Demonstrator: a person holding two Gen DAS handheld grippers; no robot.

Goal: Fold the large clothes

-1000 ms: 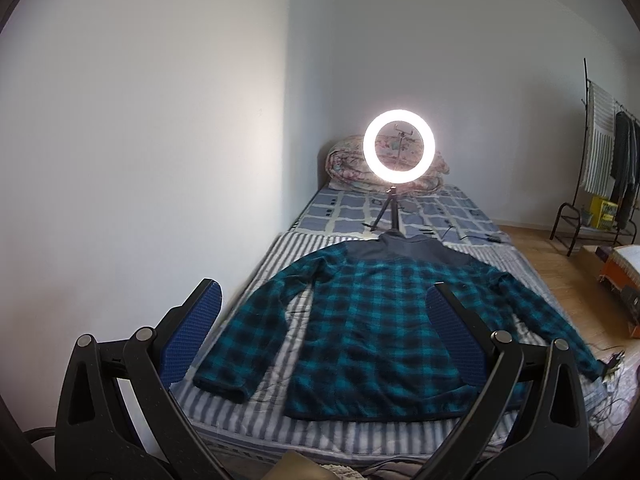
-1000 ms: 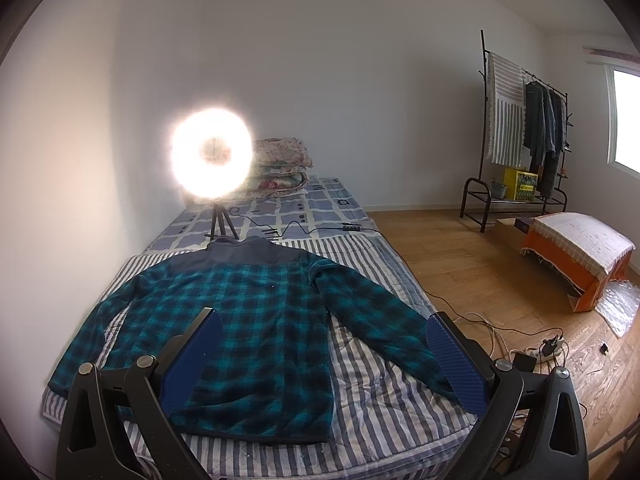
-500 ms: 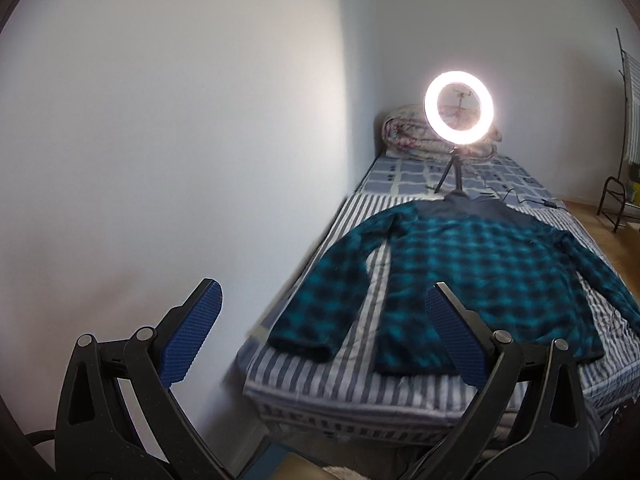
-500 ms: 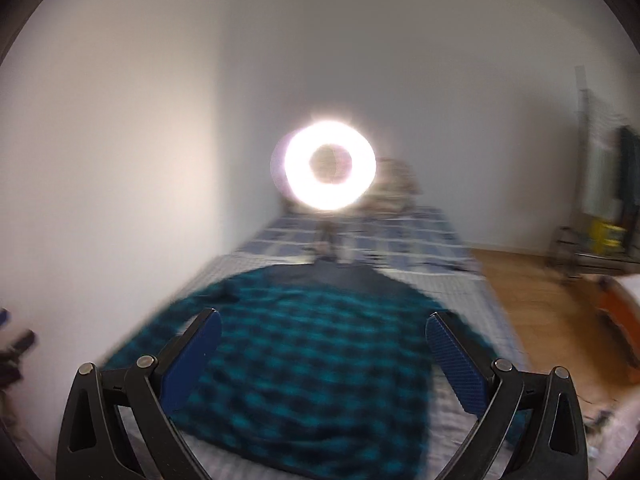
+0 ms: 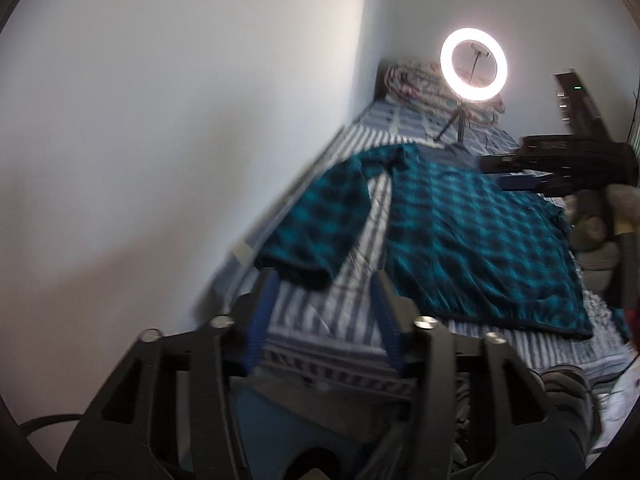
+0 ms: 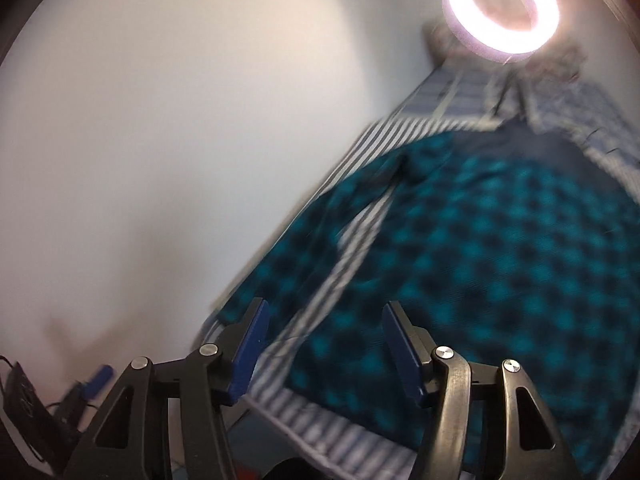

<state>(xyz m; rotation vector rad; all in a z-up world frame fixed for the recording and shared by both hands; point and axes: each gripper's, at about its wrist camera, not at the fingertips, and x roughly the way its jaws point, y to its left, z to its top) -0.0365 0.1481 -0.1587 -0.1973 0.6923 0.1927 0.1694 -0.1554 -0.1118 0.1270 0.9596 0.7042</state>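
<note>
Teal plaid jacket (image 5: 472,240), one, lies flat on bed (image 5: 320,320), beyond both grippers' closing, empty fingers (image 5: 262,320) near its front-left corner.

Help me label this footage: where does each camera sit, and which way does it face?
Left wrist: on the left gripper, looking down along the bed at the shirt; its closing fingers show, plus the right gripper.
Right wrist: on the right gripper, over the shirt; fingers closing, empty.
Shared: shirt, bed, ring light.
</note>
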